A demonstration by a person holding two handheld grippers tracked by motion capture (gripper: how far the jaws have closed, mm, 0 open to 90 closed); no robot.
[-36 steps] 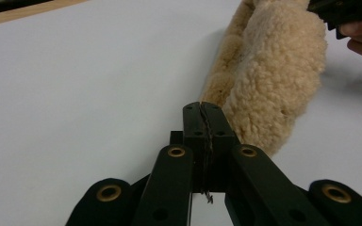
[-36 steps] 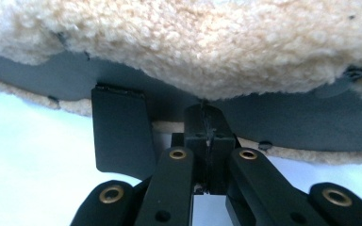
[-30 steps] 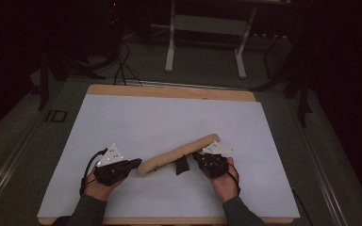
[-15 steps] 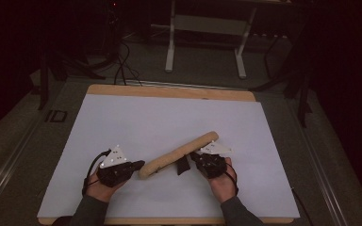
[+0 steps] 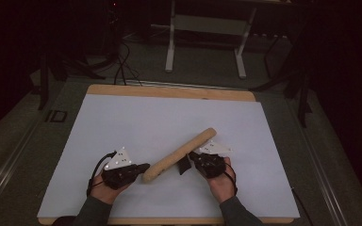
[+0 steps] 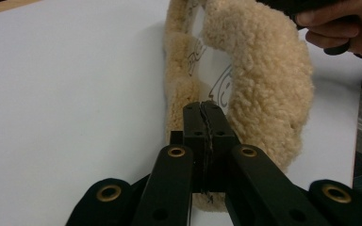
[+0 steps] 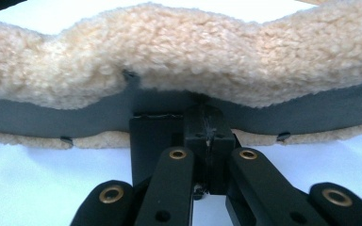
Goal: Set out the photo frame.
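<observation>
While much of the room beyond the table is lost in darkness in the high view, the lit white table top (image 5: 169,122) with its wooden edge carries one object: a long, tan, fleecy sheepskin-like sleeve (image 5: 179,155), lying slantwise between the two hands. Its inner face is hard to read; the left gripper view shows a pale lining with dark printed marks that cannot be made out, and the far end of the sleeve (image 6: 259,80) is cut off at the top edge. In the right gripper view the same sleeve (image 7: 179,56) runs past both side edges, and a grey strip (image 7: 75,117) along its lower border is partly hidden behind the black jaws.

Left gripper (image 5: 141,168): jaws brought together, seen in its own view (image 6: 208,113) with the pads meeting at the near end of the sleeve; a thin edge of the fleece appears pinched between them, though the contact itself is masked by the jaws. The sleeve extends straight ahead of these fingertips.

Right gripper (image 5: 185,165): jaws likewise closed (image 7: 208,117), their tips set against the grey strip at the sleeve's long side, seemingly nipping it; the fleece lies just beyond and across the fingertips. A black block (image 7: 155,146) just left of the jaws is unclear.

Part of the right hand (image 6: 344,28) shows at the upper right of the left gripper view.
</observation>
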